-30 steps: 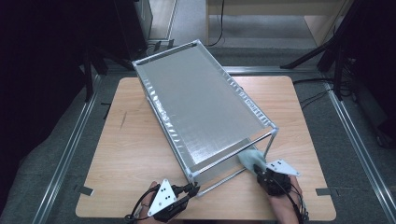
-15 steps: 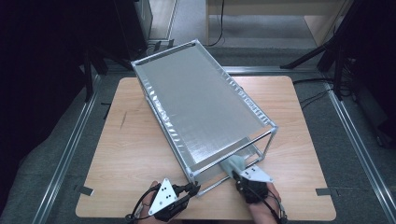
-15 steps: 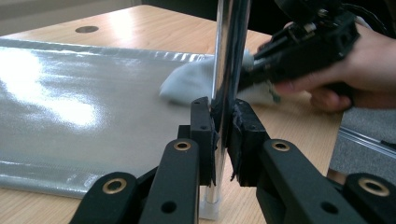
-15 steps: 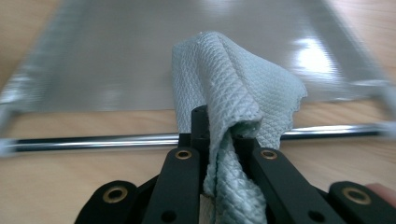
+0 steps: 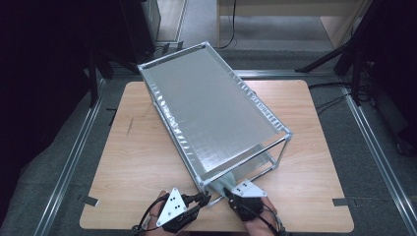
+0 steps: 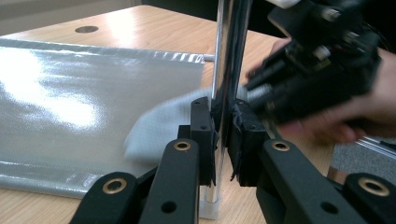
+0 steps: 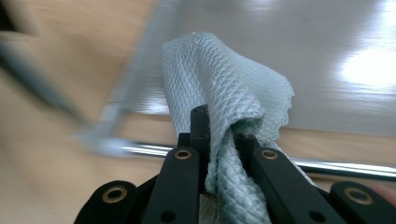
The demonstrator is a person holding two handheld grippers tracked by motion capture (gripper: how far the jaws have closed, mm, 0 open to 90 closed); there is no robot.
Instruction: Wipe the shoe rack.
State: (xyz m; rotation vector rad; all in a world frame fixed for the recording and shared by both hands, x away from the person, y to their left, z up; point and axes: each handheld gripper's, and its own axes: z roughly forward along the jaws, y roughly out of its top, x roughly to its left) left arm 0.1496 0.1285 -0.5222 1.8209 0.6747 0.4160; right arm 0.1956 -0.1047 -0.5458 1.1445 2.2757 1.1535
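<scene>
A chrome rack with a silver top shelf (image 5: 211, 108) stands slantwise on the wooden table (image 5: 137, 162). My left gripper (image 5: 205, 198) is shut on the rack's near corner post (image 6: 231, 56), with both pads (image 6: 201, 135) pressed against it. My right gripper (image 5: 227, 189) is shut on a pale blue-green waffle cloth (image 7: 219, 84), and the cloth bunches out between its jaws. The cloth (image 6: 159, 126) lies against the lower silver shelf (image 6: 70, 93) just behind that post. In the left gripper view, the right gripper (image 6: 317, 70) and its hand sit close on the right.
A chrome bottom rail (image 7: 345, 168) runs across the right gripper view under the lower shelf (image 7: 327, 56). Bare tabletop lies on both sides of the rack. Metal floor rails (image 5: 74, 157) flank the table, and dark equipment stands at the back left.
My right gripper has carried the cloth leftward along the rack's near end, up to the corner post. The left gripper has stayed on the post.
</scene>
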